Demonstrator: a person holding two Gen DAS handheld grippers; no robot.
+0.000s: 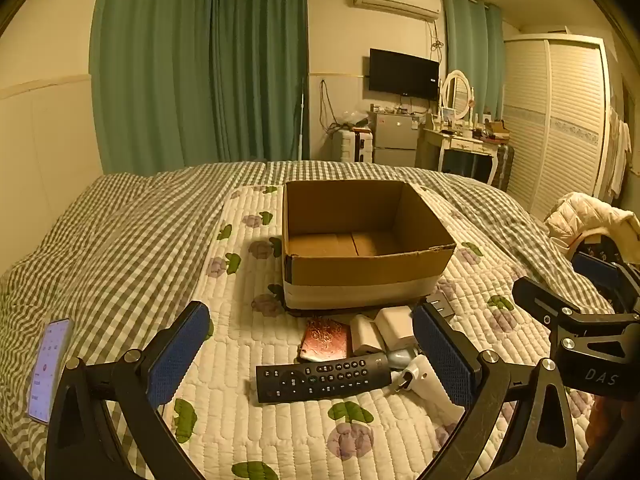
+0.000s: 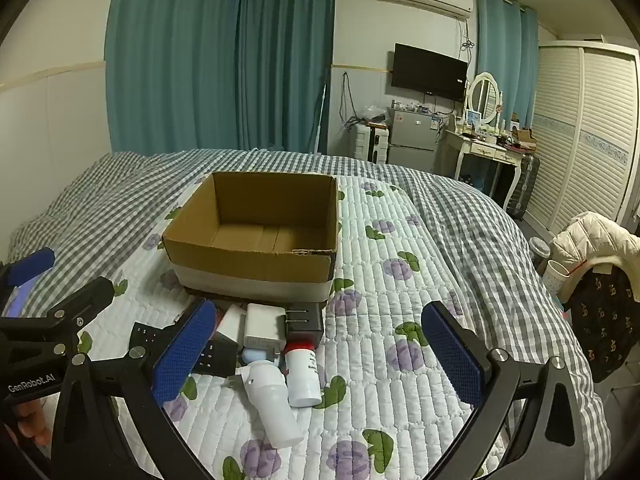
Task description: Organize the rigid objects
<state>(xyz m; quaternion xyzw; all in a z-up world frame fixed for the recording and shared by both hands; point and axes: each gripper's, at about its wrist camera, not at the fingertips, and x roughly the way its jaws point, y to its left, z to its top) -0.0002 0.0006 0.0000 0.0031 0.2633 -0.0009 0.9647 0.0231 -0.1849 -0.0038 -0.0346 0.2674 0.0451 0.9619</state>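
A phone [image 1: 48, 368] lies lit on the checked bedspread [image 1: 120, 248] at about 9 o'clock of the left tongs [image 1: 312, 356], well apart from the rest, and could be missed or knocked off the soft cover.

The left tongs are spread wide and hold nothing. Between their pads lies the pile: a black remote [image 1: 322, 377], a pink patterned case [image 1: 325, 339] touching it at 12 o'clock, 2 white chargers [image 1: 380, 330] just beside that, and a white plug-in device [image 1: 424, 380] at 3 o'clock under the right pad. The things lie packed edge to edge, so closing on 1 would likely drag or pinch a neighbour. The quilted pad [image 1: 240, 420] is soft; pressing down may sink a flat thing like the remote below the pads.

The cardboard box [image 1: 360, 240] stands open at 12 o'clock, nothing visible inside, its near rim torn. A low carry could catch that rim and shove the box.

The right tongs [image 2: 320, 356] are also wide and hold nothing. A red-capped white bottle [image 2: 302, 376] and a black adapter [image 2: 306, 322] lie at 11 o'clock; the round bottle may roll. Both tongs crowd 1 pile and could collide.
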